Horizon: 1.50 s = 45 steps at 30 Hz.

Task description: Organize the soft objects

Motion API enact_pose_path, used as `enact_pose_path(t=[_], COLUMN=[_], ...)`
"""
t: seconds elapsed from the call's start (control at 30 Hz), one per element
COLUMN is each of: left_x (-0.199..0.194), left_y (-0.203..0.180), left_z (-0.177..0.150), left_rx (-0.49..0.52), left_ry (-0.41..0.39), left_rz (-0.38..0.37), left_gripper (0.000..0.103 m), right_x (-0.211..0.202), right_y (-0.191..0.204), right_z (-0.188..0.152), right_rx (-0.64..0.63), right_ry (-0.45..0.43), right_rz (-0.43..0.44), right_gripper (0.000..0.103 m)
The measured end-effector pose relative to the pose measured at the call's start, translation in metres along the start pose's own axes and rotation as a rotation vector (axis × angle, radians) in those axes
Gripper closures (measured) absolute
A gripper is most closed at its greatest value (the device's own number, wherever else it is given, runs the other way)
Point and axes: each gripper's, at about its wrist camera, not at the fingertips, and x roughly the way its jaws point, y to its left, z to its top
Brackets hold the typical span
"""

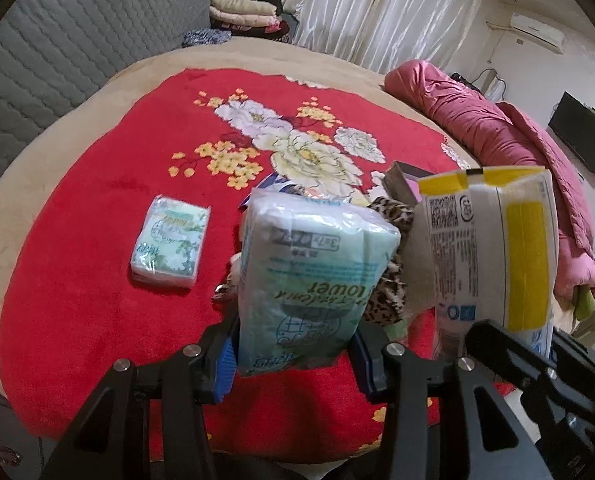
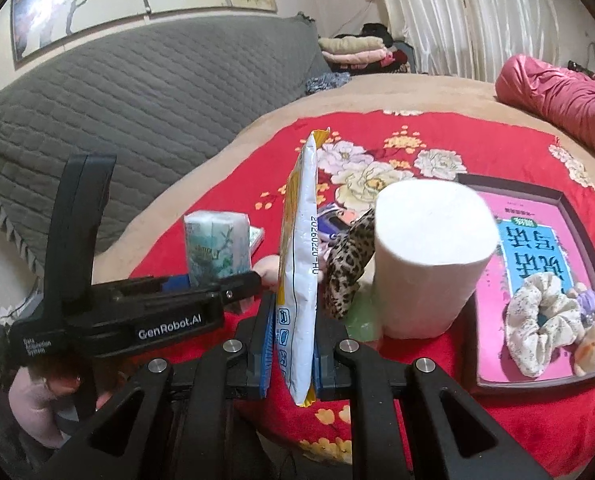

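Observation:
My left gripper (image 1: 293,360) is shut on a green-and-white tissue pack (image 1: 313,272), held upright above the red flowered blanket (image 1: 97,300). A second tissue pack (image 1: 171,240) lies flat on the blanket to its left. My right gripper (image 2: 295,364) is shut on a flat yellow-and-white packet (image 2: 299,272), held on edge. In the right wrist view, the left gripper (image 2: 233,284) with its tissue pack (image 2: 215,248) is at the left. A leopard-print scrunchie (image 2: 347,264) and a white paper roll (image 2: 429,256) stand just beyond the packet.
A dark-rimmed pink tray (image 2: 513,184) at the right holds a white flowered scrunchie (image 2: 541,316) and a small plush toy (image 2: 593,344). A pink quilt (image 1: 497,120) lies at the far right, a grey quilted backrest (image 2: 157,100) at the left, and folded blankets (image 1: 241,10) behind.

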Motion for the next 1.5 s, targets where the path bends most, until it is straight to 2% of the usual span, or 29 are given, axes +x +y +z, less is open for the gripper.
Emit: enact_pose_path(t=[0.37, 0.6, 1.0, 1.5], left_x=[-0.020, -0.032, -0.038, -0.032], left_y=[-0.030, -0.044, -0.086, -0.132], left_z=[-0.003, -0.003, -0.001, -0.001], left_rx=[0.088, 0.109, 0.159, 0.224], left_ry=[-0.040, -0.055, -0.059, -0.037], left_rz=[0.003, -0.020, -0.107, -0.162], left_gripper=[0.056, 0.056, 0.056, 0.056], right_x=[-0.038, -0.067, -0.098, -0.110], right_y=[-0.003, -0.013, -0.043, -0.075], right_z=[0.006, 0.010, 0.012, 0.004], right_rx=[0.020, 0.047, 0.115, 0.171], right_ry=[-0.090, -0.164, -0.254, -0.284], right_rz=[-0.069, -0.136, -0.233, -0.326], right_gripper=[0.088, 0.088, 0.088, 0.088])
